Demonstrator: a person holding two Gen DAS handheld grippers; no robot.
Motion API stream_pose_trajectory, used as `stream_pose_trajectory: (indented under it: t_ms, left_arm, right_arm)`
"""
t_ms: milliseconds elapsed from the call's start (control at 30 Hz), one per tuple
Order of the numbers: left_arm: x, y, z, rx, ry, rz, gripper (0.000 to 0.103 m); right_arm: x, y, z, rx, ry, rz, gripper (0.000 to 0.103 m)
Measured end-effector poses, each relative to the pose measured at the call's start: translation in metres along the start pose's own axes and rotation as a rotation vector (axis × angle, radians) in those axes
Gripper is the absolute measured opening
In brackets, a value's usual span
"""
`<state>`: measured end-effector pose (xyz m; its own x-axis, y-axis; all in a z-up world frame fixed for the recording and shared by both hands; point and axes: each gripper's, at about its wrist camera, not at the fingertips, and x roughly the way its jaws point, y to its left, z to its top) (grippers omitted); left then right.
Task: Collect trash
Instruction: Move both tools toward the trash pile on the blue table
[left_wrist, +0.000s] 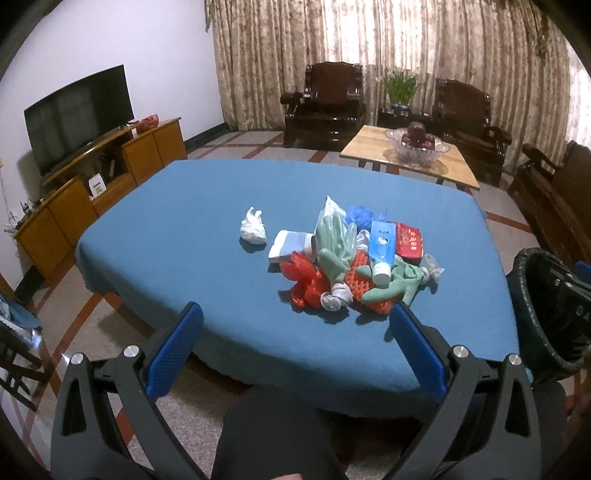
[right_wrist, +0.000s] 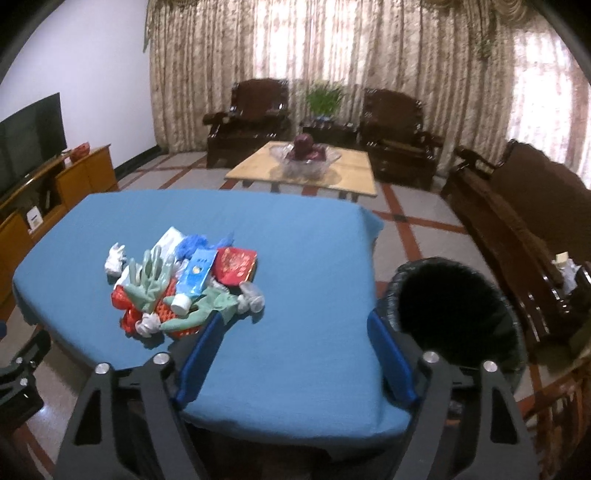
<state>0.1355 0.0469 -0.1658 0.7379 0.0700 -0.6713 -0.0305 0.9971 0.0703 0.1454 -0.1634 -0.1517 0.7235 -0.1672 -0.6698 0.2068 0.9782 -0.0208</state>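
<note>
A pile of trash (left_wrist: 351, 258) lies on the blue-covered table (left_wrist: 184, 229): green rubber gloves (left_wrist: 338, 240), a blue and white tube (left_wrist: 382, 247), a red packet (left_wrist: 409, 240), red plastic (left_wrist: 304, 280) and crumpled wrappers. A white crumpled bag (left_wrist: 253, 229) lies apart to its left. The pile also shows in the right wrist view (right_wrist: 184, 284). A black-lined trash bin (right_wrist: 454, 306) stands at the table's right side. My left gripper (left_wrist: 295, 325) is open and empty, short of the pile. My right gripper (right_wrist: 295, 325) is open and empty over the table's near right part.
A coffee table (right_wrist: 354, 173) with a glass fruit bowl (right_wrist: 304, 157) stands beyond. Dark wooden armchairs (right_wrist: 247, 122) and a sofa (right_wrist: 517, 221) line the back and right. A TV (left_wrist: 79, 114) on a wooden cabinet (left_wrist: 92, 192) is at left.
</note>
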Motion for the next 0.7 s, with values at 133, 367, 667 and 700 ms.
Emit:
stream_pose_trajectory:
  t_ms: [133, 367, 667, 700]
  left_arm:
    - [0.02, 0.002, 0.002, -0.008, 0.009, -0.015, 0.098]
    - [0.057, -0.002, 0.007, -0.004, 0.018, -0.038, 0.098]
    - [0.089, -0.024, 0.011, 0.01, 0.041, -0.056, 0.098]
    - [0.093, -0.026, 0.011, 0.011, 0.044, -0.059, 0.098]
  right_arm:
    - [0.026, 0.007, 0.0, 0.001, 0.03, 0.005, 0.077]
    - [0.059, 0.021, 0.001, -0.023, 0.051, 0.016, 0.076]
    - [0.094, 0.019, -0.001, -0.032, 0.079, 0.012, 0.07]
    - [0.097, 0.017, -0.001, -0.032, 0.082, 0.013, 0.069]
